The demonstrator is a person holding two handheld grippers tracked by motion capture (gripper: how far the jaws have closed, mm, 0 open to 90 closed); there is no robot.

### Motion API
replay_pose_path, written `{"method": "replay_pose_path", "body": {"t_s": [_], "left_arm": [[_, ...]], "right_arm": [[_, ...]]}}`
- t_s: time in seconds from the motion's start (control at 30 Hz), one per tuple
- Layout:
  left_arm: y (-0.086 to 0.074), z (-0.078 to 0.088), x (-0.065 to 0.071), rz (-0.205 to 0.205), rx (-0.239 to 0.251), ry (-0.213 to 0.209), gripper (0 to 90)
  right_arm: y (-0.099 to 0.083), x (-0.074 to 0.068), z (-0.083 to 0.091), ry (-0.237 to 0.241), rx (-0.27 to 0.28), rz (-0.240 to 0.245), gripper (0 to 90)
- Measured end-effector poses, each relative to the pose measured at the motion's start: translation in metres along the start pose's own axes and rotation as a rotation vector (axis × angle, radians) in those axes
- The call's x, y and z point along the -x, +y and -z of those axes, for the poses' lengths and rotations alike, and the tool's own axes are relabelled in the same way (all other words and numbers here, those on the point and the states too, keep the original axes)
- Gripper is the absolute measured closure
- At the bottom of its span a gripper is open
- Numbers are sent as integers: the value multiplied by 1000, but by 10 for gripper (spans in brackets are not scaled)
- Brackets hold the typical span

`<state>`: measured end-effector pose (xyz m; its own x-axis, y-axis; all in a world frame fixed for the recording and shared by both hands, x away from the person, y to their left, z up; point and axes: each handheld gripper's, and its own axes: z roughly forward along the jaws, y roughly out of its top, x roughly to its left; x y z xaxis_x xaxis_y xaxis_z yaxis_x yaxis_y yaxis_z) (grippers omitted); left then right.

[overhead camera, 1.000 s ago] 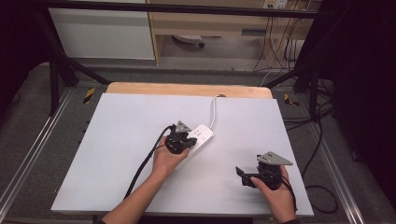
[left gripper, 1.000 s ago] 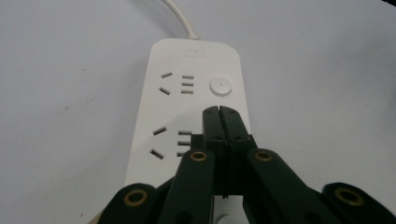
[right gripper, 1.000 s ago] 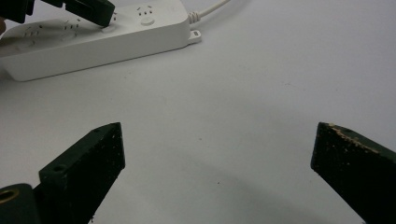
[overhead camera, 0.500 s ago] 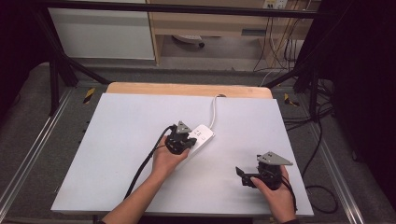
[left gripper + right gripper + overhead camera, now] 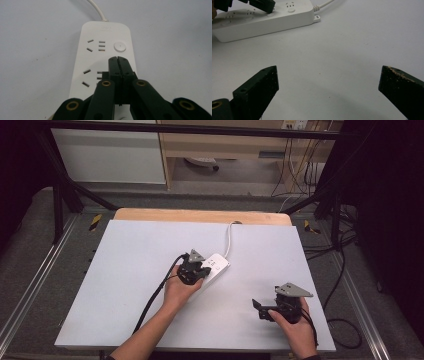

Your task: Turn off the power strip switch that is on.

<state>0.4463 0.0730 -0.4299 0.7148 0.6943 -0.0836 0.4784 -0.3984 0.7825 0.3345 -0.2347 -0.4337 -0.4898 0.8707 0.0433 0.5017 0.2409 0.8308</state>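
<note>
A white power strip (image 5: 216, 265) lies near the middle of the white table (image 5: 125, 285), and its white cord (image 5: 229, 239) runs toward the far edge. My left gripper (image 5: 196, 270) is shut with nothing between the jaws. In the left gripper view the closed tips (image 5: 117, 59) rest over the power strip (image 5: 105, 32), just below its round button (image 5: 119, 46) and beside the sockets. My right gripper (image 5: 260, 308) sits low at the near right, apart from the strip, pointing left. The right gripper (image 5: 328, 72) stands wide open over bare table, with the power strip (image 5: 262, 21) farther off.
A wooden strip (image 5: 200, 215) borders the table's far edge. Black cables (image 5: 155, 295) trail from the left gripper across the table toward the front. Metal rails and floor cables (image 5: 345, 270) flank the table. A cabinet (image 5: 110, 155) stands beyond.
</note>
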Motion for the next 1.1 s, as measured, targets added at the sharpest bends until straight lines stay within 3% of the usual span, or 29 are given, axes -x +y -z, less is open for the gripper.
{"method": "replay_pose_path", "body": {"t_s": [0.2, 0.27, 0.53, 0.63, 1.1], "left_arm": [[0, -1, 4, -15, 8, -17, 900], [0, -2, 5, -31, 4, -8, 900], [-1, -3, 4, -19, -4, 10, 900], [-1, -3, 5, -40, -3, 17, 900], [1, -3, 10, -55, -16, 51, 900]], "right_arm": [[0, 0, 0, 1, -2, -1, 37], [0, 0, 0, 1, -1, -3, 37], [0, -1, -1, 7, -8, -6, 37], [0, -1, -1, 8, -9, 1, 36], [0, -2, -2, 12, -17, 1, 36]]}}
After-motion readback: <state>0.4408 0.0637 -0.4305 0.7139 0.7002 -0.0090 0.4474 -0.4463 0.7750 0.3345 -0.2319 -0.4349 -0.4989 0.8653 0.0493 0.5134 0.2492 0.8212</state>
